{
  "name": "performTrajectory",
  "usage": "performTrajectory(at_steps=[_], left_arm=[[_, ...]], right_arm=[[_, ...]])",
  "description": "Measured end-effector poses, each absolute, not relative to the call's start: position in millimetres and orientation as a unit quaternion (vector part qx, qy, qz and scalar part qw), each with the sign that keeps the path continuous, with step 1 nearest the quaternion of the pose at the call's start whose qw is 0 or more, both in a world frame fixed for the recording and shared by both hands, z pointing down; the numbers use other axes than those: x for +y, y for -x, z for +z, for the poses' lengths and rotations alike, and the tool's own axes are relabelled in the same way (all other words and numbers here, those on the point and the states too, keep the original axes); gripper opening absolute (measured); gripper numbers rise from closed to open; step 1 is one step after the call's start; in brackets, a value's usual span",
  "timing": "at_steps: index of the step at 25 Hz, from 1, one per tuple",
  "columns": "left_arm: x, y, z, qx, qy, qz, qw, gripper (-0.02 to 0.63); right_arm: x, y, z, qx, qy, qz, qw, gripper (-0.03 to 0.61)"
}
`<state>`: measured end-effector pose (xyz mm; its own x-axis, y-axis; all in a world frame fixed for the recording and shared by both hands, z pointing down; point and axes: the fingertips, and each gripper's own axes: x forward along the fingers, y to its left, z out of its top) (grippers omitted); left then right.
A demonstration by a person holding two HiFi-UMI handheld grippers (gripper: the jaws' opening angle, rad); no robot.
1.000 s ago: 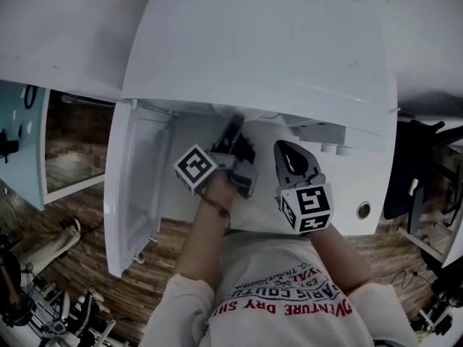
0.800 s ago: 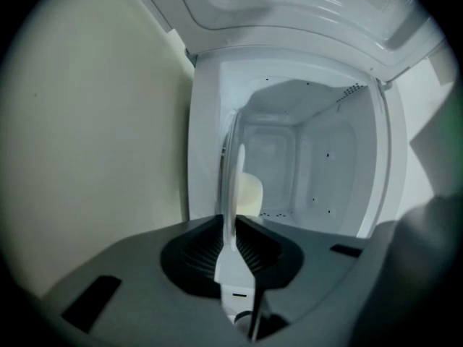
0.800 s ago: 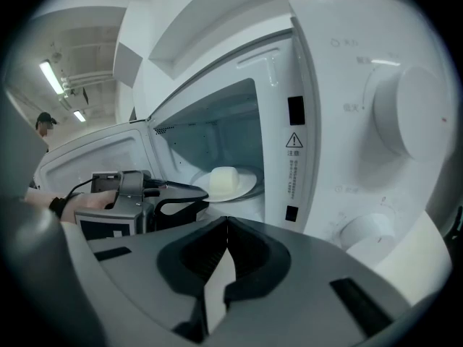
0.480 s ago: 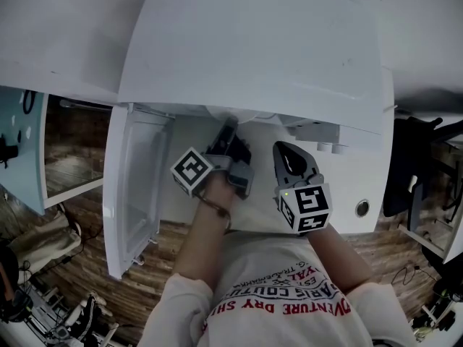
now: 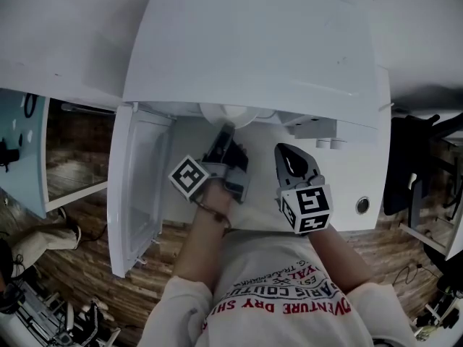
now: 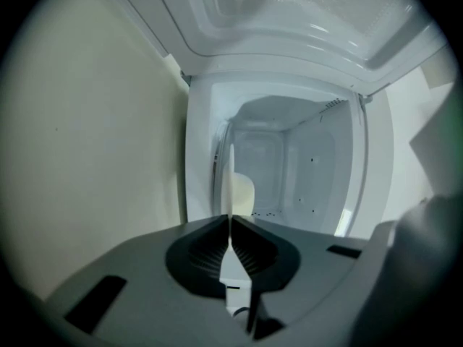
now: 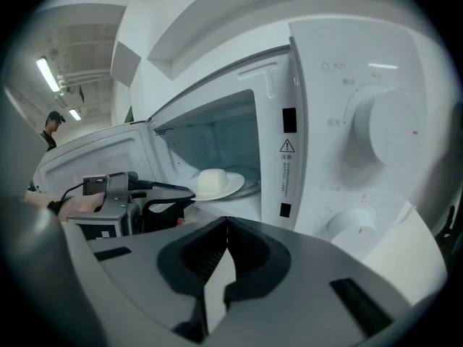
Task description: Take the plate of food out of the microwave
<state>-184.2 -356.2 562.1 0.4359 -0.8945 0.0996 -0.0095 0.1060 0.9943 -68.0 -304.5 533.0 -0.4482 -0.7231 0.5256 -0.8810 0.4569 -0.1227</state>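
Inside microwave, outstretched left claw pinches plate rim.

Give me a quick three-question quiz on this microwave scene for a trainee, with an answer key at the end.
1. Multiple choice: what is the left gripper shut on?
A) the door handle
B) the rim of the plate
C) a control dial

2. True or false: the right gripper is also holding the plate.

3. Fill in the blank: the microwave door stands ____.

Key:
1. B
2. False. Its jaws are together with nothing between them.
3. open
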Motion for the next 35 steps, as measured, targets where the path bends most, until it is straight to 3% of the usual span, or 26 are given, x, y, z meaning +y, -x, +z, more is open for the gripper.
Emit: performTrajectory(at_steps=[35], left_arm=[[-225, 193, 430, -0.340, -0.687, -0.318, 0.558, 0.017]], right_arm=[[-272, 74, 439, -0.832, -0.530, 0.107, 0.125, 0.012]])
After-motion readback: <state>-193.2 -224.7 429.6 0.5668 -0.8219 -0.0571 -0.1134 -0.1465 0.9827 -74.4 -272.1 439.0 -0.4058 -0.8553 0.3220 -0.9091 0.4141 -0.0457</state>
